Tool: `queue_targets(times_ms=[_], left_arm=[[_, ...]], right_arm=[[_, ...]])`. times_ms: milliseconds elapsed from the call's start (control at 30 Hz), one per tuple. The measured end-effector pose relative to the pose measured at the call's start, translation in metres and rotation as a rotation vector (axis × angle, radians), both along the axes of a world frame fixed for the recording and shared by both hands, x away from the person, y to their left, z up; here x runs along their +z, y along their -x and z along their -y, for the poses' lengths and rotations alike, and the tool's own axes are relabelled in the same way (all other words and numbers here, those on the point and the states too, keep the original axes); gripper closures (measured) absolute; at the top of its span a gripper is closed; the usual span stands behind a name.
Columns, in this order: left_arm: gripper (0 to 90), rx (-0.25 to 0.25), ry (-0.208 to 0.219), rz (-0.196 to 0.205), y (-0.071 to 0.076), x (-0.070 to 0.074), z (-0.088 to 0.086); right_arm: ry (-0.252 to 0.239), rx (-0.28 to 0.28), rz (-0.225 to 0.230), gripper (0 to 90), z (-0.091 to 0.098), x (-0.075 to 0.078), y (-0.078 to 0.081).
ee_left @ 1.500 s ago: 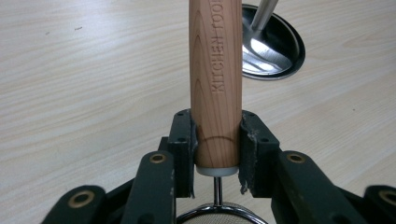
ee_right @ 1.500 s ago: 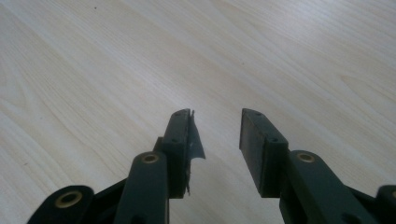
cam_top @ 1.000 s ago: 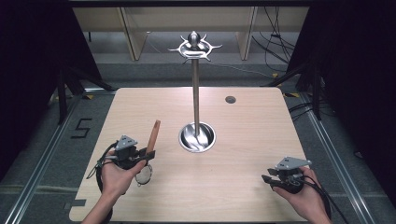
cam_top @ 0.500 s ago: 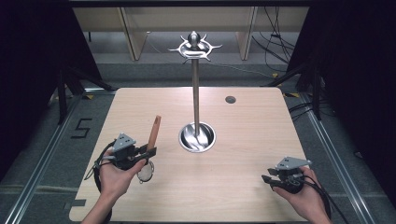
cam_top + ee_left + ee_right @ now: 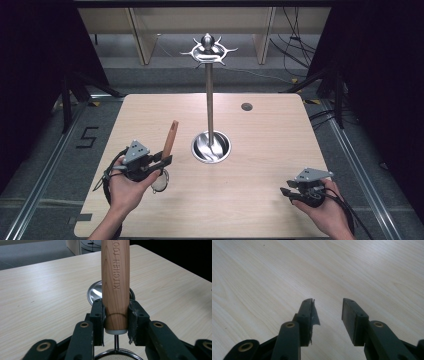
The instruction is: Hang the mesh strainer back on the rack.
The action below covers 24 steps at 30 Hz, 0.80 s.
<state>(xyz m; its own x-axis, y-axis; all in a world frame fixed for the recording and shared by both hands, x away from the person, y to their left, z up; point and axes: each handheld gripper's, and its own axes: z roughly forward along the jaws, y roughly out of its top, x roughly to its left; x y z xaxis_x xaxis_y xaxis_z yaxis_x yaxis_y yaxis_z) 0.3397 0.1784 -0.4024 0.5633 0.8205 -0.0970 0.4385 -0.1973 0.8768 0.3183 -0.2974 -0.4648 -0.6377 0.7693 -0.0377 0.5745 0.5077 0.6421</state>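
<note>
My left gripper [image 5: 165, 161] is shut on the lower end of a wooden handle [image 5: 171, 137] that points up and away from me. In the left gripper view both pads clamp this handle [image 5: 115, 285], stamped "KITCHEN TOOL". A thin metal stem leads down from it to a round mesh strainer [image 5: 160, 182], whose rim [image 5: 117, 355] hangs just below the jaws. Beyond it stands a tall metal stand [image 5: 209, 100] with a hooked crown [image 5: 208, 48] and a dished steel base [image 5: 211, 146]. My right gripper [image 5: 285, 192] rests at the near right. Its jaws [image 5: 328, 312] have just been opening and hold nothing.
The light wooden table [image 5: 270, 145] has a small dark round hole [image 5: 246, 106] at the far right. Dark curtains flank both sides. Shelving and cables lie beyond the far edge. A floor mark "5" [image 5: 87, 136] sits left of the table.
My left hand has lifted the strainer slightly and carried it a little toward the stand. The right hand has stayed in place.
</note>
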Motion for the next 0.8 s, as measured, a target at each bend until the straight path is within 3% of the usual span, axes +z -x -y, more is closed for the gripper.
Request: queue_targets(times_ms=[67,100,300,433,667,800], left_arm=[[68.3,-0.008,0.0,-0.007,0.0,0.0,0.002],[68.3,-0.006,0.005,-0.015,0.001,0.0,0.003],[68.2,-0.022,0.017,-0.018,0.001,-0.002,0.005],[68.2,-0.013,0.033,-0.002,0.002,0.002,0.008],[68.2,-0.042,0.022,0.032,0.003,0.013,0.014],[68.2,-0.047,0.038,0.046,0.003,0.019,0.017]], right_arm=[[-0.003,-0.005,-0.004,61.9,0.0,0.0,0.0],[0.007,0.007,0.015,61.9,0.001,-0.001,-0.002],[0.003,-0.004,-0.003,61.9,0.0,-0.001,-0.001],[-0.006,-0.007,-0.004,61.9,0.0,0.0,-0.001],[-0.007,-0.003,0.01,61.9,0.001,-0.001,-0.002],[-0.006,-0.002,0.01,61.9,0.001,-0.001,-0.002]])
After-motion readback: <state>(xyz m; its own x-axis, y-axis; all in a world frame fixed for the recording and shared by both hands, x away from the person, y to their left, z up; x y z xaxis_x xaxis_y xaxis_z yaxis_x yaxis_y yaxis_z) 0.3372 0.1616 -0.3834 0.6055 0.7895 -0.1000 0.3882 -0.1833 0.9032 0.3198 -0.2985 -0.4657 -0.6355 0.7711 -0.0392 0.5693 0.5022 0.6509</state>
